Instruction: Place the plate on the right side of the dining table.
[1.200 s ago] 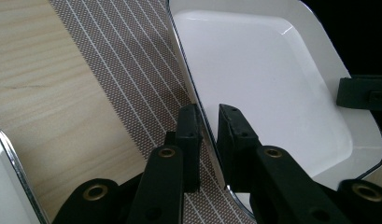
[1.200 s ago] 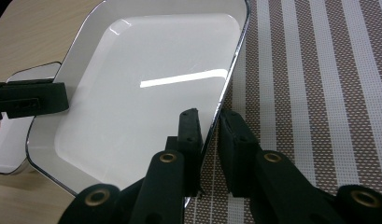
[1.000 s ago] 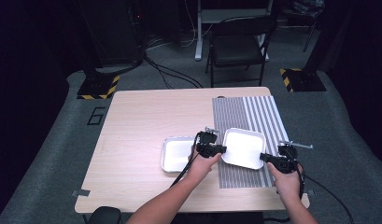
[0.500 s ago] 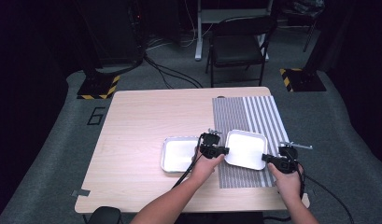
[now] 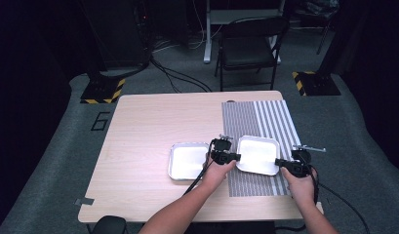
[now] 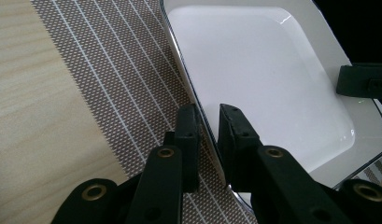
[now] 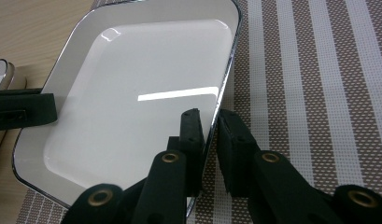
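Pinching opposite rims of the white tray [image 5: 258, 154], both tongs, left [image 5: 234, 157] and right [image 5: 279, 162], were clenched thinly enough that uneven lifting could tip it loose.

A plate [image 5: 258, 154] on the mat [image 5: 265, 119] (second plate [image 5: 187, 161] left).

right claw [image 7: 208, 128] clamping white tray [image 7: 132, 116] rim, striped mat [image 7: 310, 93]
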A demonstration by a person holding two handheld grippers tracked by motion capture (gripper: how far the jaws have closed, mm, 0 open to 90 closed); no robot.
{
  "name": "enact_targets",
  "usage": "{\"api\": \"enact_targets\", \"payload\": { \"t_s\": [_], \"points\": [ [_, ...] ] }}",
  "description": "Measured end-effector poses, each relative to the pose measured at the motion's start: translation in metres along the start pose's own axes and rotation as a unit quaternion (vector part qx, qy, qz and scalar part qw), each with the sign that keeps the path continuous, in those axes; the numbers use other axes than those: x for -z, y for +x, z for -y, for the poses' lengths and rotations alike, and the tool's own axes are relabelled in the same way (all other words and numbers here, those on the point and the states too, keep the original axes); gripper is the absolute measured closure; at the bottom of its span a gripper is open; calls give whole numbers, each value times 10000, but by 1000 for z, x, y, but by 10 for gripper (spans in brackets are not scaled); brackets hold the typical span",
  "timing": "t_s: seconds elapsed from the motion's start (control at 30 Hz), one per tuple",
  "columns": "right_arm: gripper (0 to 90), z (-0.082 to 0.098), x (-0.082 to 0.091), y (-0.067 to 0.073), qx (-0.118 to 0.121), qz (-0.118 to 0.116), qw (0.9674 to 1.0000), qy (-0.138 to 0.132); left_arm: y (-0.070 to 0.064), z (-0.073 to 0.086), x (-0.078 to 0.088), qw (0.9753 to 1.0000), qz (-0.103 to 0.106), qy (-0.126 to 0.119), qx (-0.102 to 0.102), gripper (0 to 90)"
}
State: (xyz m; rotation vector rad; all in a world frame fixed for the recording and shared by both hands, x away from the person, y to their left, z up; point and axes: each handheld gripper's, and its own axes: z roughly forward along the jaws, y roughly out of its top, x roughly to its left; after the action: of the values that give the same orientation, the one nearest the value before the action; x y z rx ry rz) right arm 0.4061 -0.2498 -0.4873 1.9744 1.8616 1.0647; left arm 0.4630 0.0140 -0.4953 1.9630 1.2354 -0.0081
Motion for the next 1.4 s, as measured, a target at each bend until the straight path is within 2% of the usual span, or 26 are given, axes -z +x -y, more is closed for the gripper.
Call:
{"api": "enact_targets", "payload": {
  "t_s": [0.13, 0.63, 0.87, 1.0, 1.27, 1.33, 1.4],
  "points": [
    [804, -4, -1, -2, 90, 12, 10000, -16, 1, -1, -3, 10000, -18, -1, -2, 780],
    [804, -11, -14, -11, 122, 113, 9998, 72, 2, -9, -18, 10000, -14, 3, 90, 780],
    [804, -12, -18, -16, 134, 191, 9997, 73, 1, -10, -23, 10000, -31, 63, 54, 777],
    [804, -13, -21, -18, 121, 214, 9997, 84, 2, -10, -27, 9999, -3, 51, 138, 776],
    [803, -15, -26, -21, 192, 270, 9994, 111, 3, -12, -32, 9999, -39, 43, 125, 776],
    [803, -16, -27, -21, 126, 267, 9995, 127, 3, -13, -33, 9999, -51, 50, 116, 776],
    [803, -16, -28, -22, 188, 269, 9994, 106, 3, -12, -34, 9999, -67, 38, 120, 776]
  ]
}}
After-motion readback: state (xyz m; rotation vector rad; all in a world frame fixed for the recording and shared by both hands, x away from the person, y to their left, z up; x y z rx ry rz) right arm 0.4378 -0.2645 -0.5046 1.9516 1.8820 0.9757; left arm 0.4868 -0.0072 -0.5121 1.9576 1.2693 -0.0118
